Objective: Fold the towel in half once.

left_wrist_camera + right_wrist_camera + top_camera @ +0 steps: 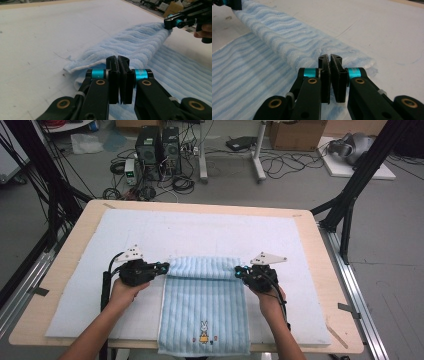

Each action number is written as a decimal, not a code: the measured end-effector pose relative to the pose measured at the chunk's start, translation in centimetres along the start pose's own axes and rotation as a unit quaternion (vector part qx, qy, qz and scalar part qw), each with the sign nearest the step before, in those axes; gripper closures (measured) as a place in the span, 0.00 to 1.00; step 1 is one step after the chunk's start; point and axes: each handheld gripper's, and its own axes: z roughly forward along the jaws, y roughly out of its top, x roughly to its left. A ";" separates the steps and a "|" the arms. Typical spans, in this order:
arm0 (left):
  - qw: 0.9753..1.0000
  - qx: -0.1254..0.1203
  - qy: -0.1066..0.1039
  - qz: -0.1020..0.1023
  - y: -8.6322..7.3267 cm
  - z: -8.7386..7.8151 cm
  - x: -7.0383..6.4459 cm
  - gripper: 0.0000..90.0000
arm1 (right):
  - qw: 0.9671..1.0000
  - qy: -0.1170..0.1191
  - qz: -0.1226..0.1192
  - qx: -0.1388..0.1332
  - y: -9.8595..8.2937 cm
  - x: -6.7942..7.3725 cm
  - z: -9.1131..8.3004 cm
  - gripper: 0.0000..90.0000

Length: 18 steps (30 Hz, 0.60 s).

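While both grippers sit at the far end of the blue towel (204,307), the work in hand looks like a fold or roll of that end toward the person. Towel lies lengthwise on the white pad (90,270) covering the bench (60,265); its near edge, with a small rabbit motif (203,331), hangs just over the bench front. Far end is bunched into a raised ridge (202,268) across the towel's width.

Left gripper (162,268) — jaws closed together at the left end of the ridge; in the left gripper view the pads (113,75) meet with no visible gap, and terry cloth sits just beyond their tips. Whether cloth is actually pinched, I cannot tell. Right gripper (239,270) — same picture at the right end: jaws nearly shut, a sliver of gap, towel edge close ahead.

Risks, as judged:
- If only the top layer is caught, the ridge may unroll on the pull.
- Uneven travel of the two hands would skew the fold.
- Terry may drag on the pad, so the hanging edge could slide off the bench.
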 end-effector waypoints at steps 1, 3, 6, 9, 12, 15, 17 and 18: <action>1.000 0.009 -0.007 0.000 -0.2 0.0 -0.1 0.96 | 1.000 -0.001 0.000 0.001 -0.2 0.0 -0.1 0.96; 1.000 0.011 -0.012 -0.001 -0.6 -0.2 -0.5 0.96 | 1.000 0.003 0.008 0.003 -0.6 0.0 -0.3 0.96; 1.000 0.017 -0.019 -0.002 -1.1 -0.4 -0.9 0.96 | 1.000 0.010 0.012 0.005 -1.3 0.2 -0.5 0.96; 0.999 0.022 -0.027 -0.003 -1.6 -0.7 -1.2 0.95 | 1.000 0.014 0.008 0.016 -1.8 0.7 -0.6 0.94; 1.000 0.014 0.006 -0.007 -1.5 -1.1 -1.0 0.63 | 1.000 0.005 0.004 0.018 -2.2 1.0 -0.8 0.77; 0.999 0.000 0.037 -0.020 -1.2 -1.4 -0.2 0.53 | 1.000 -0.007 0.014 0.004 -2.1 0.8 -1.5 0.66; 0.998 -0.006 0.049 -0.027 -0.8 -1.3 0.5 0.52 | 1.000 -0.017 0.022 -0.008 -1.8 0.6 -1.9 0.61; 0.998 -0.004 0.056 -0.028 -0.7 -1.2 0.7 0.52 | 0.999 -0.021 0.026 -0.011 -1.8 0.5 -1.9 0.59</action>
